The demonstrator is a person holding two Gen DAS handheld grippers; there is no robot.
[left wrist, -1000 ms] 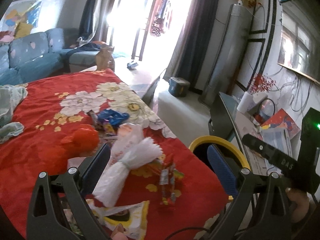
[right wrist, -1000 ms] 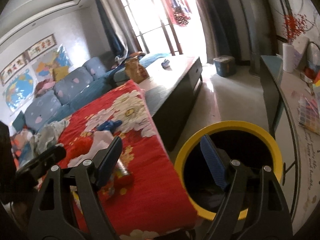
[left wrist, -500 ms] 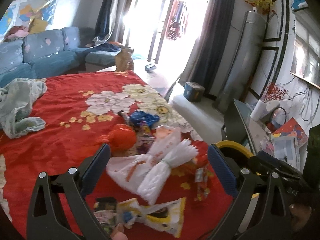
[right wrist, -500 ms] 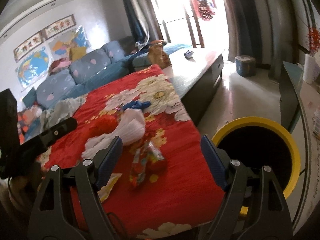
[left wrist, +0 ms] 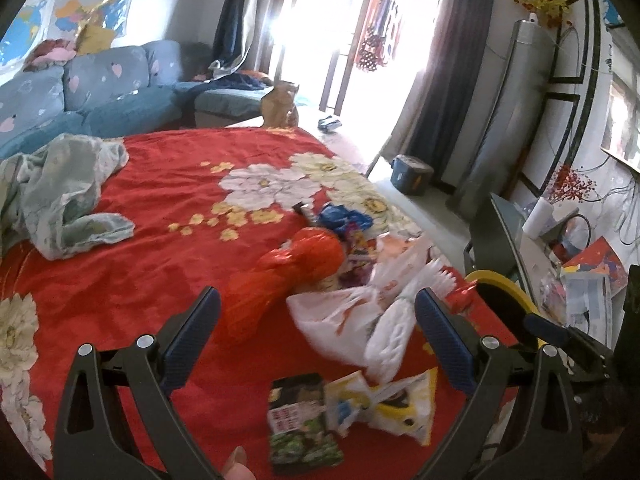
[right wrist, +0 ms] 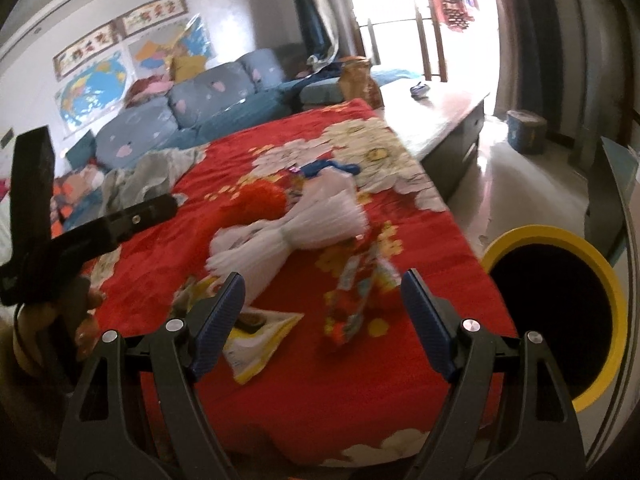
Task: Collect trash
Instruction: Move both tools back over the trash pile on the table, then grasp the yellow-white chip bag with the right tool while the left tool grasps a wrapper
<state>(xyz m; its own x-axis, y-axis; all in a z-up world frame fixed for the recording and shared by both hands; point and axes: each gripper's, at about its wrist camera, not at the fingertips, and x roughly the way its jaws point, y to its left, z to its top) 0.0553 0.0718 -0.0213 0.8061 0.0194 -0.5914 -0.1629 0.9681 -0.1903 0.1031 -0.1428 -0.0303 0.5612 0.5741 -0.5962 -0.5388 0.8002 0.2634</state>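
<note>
- Left wrist view: My left gripper (left wrist: pixel 316 340) is wide open and holds nothing. It hangs over the red cloth (left wrist: pixel 168 208) near its right edge, where the trash sits in a pile.
- Left wrist view: Between the fingers I see a white plastic bag (left wrist: pixel 340 320) and an orange bag (left wrist: pixel 288 276) touching it. I think both are light, soft and slippery, so I would pinch a bunched-up fold.
- Left wrist view: A yellow snack packet (left wrist: pixel 392 404) and a dark packet (left wrist: pixel 300 424) lie flat by the near edge. Flat ones look hard to lift; I would grab a loose corner.
- Right wrist view: My right gripper (right wrist: pixel 322 312) is wide open and empty too. A red wrapper (right wrist: pixel 352 300) lies just ahead between the fingers, near the right edge of the cloth. It looks thin and crinkly, so I would squeeze its middle.
- Right wrist view: A white bundle of straws (right wrist: pixel 288 236) lies further in. It is tied at the middle, and I would hold it there.
- Right wrist view: The yellow bin (right wrist: pixel 560 312) stands on the floor just past the right edge.
</note>
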